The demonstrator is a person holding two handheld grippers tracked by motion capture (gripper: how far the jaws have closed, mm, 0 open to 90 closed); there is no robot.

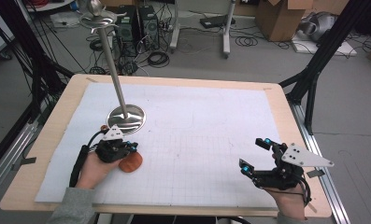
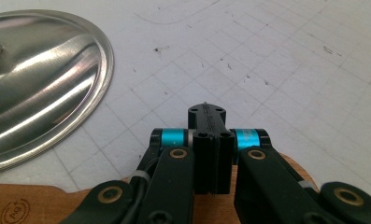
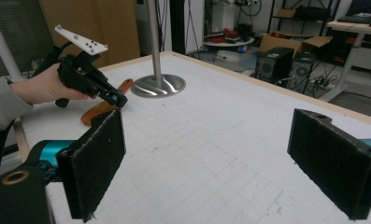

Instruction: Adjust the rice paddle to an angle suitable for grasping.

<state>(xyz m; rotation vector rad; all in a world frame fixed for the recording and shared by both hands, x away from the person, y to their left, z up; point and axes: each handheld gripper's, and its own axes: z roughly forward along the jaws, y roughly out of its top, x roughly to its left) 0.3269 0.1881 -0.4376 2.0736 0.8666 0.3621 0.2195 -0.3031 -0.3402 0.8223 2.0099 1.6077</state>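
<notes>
Wooden piece (image 1: 130, 162), reddish-brown and flat, lying on the white gridded mat (image 1: 197, 140) right beneath the left gripper (image 1: 132, 148), poking out under and behind its jaws in the left gripper view (a round stamp visible on the wood there). Jaws of that gripper pressed together, nothing pinched between them, tips just above the mat. Ahead and to the left of those jaws, the shiny round base of the metal stand (image 1: 126, 117), near but apart. Well off across the bench (image 1: 52, 140), the right gripper (image 1: 255, 157), jaws spread wide and empty, aimed over bare mat toward the stand.
</notes>
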